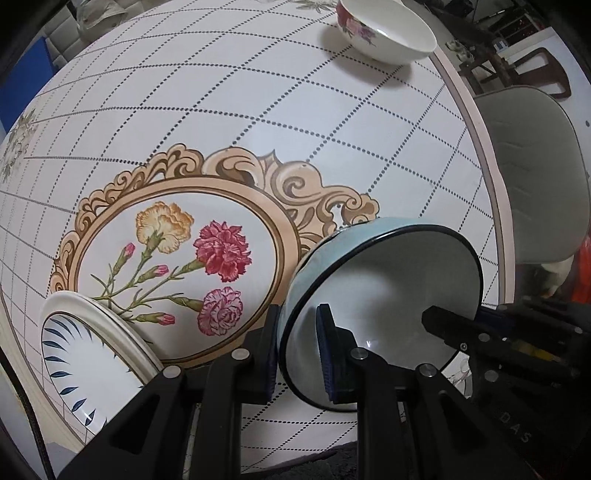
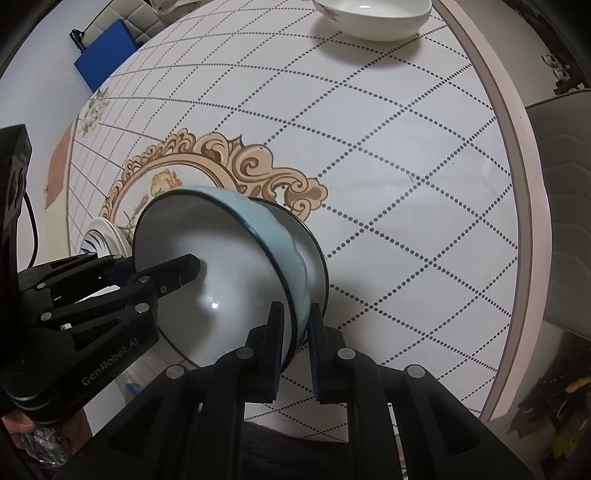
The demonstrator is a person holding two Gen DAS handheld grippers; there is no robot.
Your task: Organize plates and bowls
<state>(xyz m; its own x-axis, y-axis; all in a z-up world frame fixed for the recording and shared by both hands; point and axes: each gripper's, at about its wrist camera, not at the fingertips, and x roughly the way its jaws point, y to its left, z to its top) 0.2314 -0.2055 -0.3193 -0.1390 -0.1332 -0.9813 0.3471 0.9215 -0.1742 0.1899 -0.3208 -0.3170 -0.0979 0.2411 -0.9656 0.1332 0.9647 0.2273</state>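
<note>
Pinching the tilted blue bowl by its rim with both grippers, left and right; if either slips, it drops beside the leaf plate.

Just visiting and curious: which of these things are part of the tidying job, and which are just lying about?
Part of the job:
- blue bowl, gripped by both grippers
- white flowered bowl
- leaf-patterned plate

Just lying about:
- grey chair
- blue box
- flowered table

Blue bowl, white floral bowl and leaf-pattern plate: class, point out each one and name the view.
Blue bowl [image 1: 388, 280]: left wrist view, inner wall.
White floral bowl [image 1: 395, 44]: left wrist view, outer side below rim.
Leaf-pattern plate [image 1: 85, 362]: left wrist view, painted face.
</note>
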